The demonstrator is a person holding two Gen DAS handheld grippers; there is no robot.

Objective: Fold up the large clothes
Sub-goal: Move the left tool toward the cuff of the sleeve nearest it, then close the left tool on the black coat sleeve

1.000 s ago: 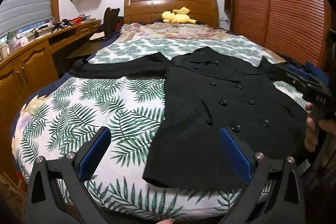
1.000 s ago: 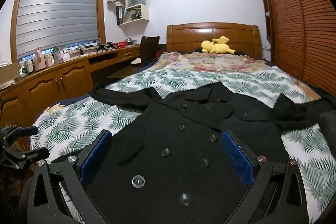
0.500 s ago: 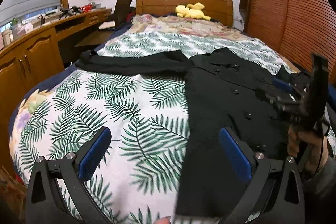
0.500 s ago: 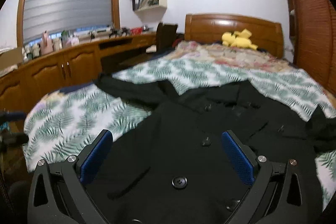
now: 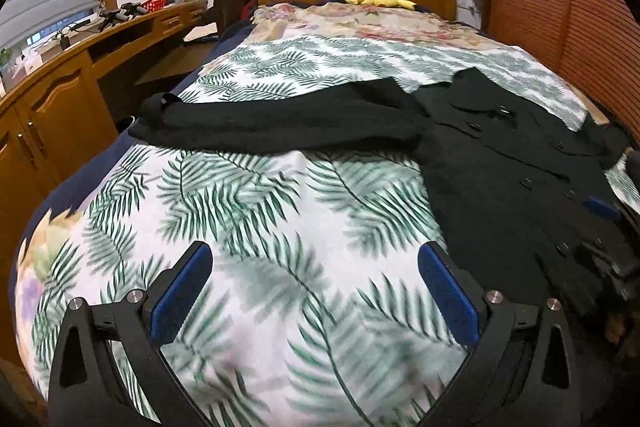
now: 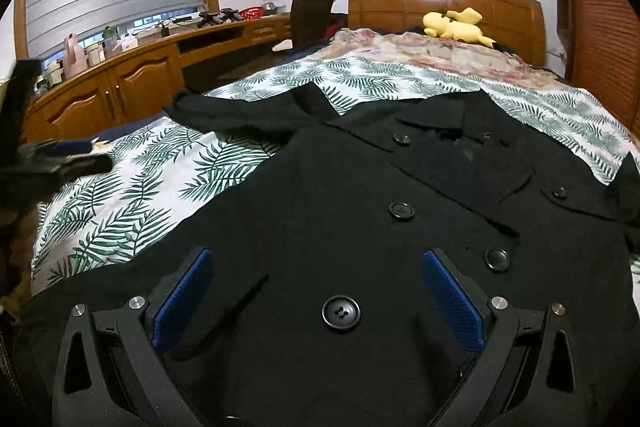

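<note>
Left tool (image 5: 314, 291) has swung off the coat (image 5: 500, 163) over bare bedspread (image 5: 248, 211).

The left gripper (image 5: 314, 291) hangs wide apart over the bedspread (image 5: 248, 227). The coat (image 5: 492, 163) lies right of it, a sleeve (image 5: 280, 119) stretched beyond.

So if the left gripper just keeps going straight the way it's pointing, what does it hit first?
Most likely the leaf-print bedspread: the open left gripper frames bare cover. The black coat lies to its right, and its outstretched sleeve crosses farther ahead. Depth is uncertain.
</note>
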